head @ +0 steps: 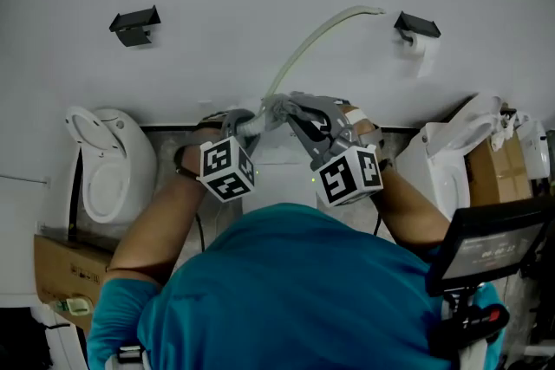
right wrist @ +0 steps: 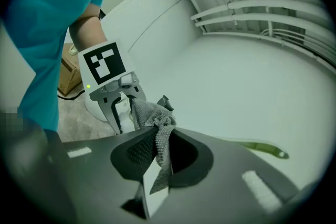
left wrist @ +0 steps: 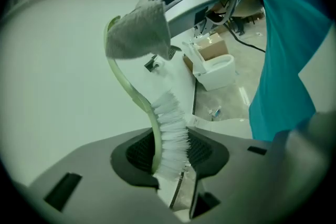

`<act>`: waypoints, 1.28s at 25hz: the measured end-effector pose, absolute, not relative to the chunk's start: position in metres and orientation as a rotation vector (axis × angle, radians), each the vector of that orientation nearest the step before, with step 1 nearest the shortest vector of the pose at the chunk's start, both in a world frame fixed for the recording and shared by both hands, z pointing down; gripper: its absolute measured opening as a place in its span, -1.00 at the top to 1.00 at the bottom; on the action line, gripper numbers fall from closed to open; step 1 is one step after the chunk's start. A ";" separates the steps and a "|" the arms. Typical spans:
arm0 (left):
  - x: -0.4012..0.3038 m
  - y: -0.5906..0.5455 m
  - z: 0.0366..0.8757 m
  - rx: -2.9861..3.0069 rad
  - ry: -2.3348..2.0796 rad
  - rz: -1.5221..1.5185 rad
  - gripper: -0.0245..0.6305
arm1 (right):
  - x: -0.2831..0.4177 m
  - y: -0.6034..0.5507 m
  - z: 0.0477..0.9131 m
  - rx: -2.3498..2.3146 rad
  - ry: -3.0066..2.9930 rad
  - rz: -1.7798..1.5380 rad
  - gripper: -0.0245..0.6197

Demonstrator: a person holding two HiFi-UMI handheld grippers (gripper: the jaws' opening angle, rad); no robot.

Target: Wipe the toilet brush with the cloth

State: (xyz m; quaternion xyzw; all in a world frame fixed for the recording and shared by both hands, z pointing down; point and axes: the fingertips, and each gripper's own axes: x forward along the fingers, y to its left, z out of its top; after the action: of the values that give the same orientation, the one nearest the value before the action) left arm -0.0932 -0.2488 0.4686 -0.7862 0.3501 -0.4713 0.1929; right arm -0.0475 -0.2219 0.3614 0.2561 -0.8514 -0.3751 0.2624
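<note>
**Head view.** Person in a teal shirt point(head: 286, 290), seen from above, facing a white wall. Left gripper point(head: 260, 121) and right gripper point(head: 284, 110) meet at frame centre, tips almost together. The toilet brush point(head: 312, 39) has a pale green handle that arcs from the gripper tips toward the upper right. The grey cloth cannot be told apart from the gripper parts here. One white toilet point(head: 108, 165) stands at the left edge and a second toilet point(head: 451, 156) at the right. Cardboard box point(head: 65, 269) at lower left.

**Left gripper view.** The jaws are closed on the head of the toilet brush point(left wrist: 170, 128). The green stem lies against the left pad and the white bristles against the right pad. The handle curves up and to the left from there. The cloth point(left wrist: 139, 31) sits bunched over the handle in the upper middle of the frame, with the right gripper's grey body just above it. A white toilet and a cardboard box are on the floor at centre right.

**Right gripper view.** The jaws pinch the cloth point(right wrist: 160, 136). One fold hangs down between the pads, and the rest is bunched above them at frame centre. The left gripper and its marker cube stand just beyond the cloth at upper left. The free end of the brush handle point(right wrist: 265, 148), with its hanging hole, shows at the right above the jaw.
</note>
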 end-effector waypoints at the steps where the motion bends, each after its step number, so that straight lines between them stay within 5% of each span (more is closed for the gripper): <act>1: -0.092 -0.249 0.470 -2.177 0.976 -1.336 0.46 | -0.053 -0.223 0.368 0.672 -2.279 -1.025 0.78; 32: -0.094 -0.251 0.474 -1.886 0.924 -1.424 0.47 | -0.060 -0.260 0.392 0.719 -2.086 -1.028 0.78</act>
State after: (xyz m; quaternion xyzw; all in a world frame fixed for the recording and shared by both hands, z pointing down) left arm -0.0944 -0.2509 0.4744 -0.7097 0.3475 -0.5359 0.2974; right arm -0.0597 -0.2605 0.3923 0.2771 -0.8039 -0.3963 0.3464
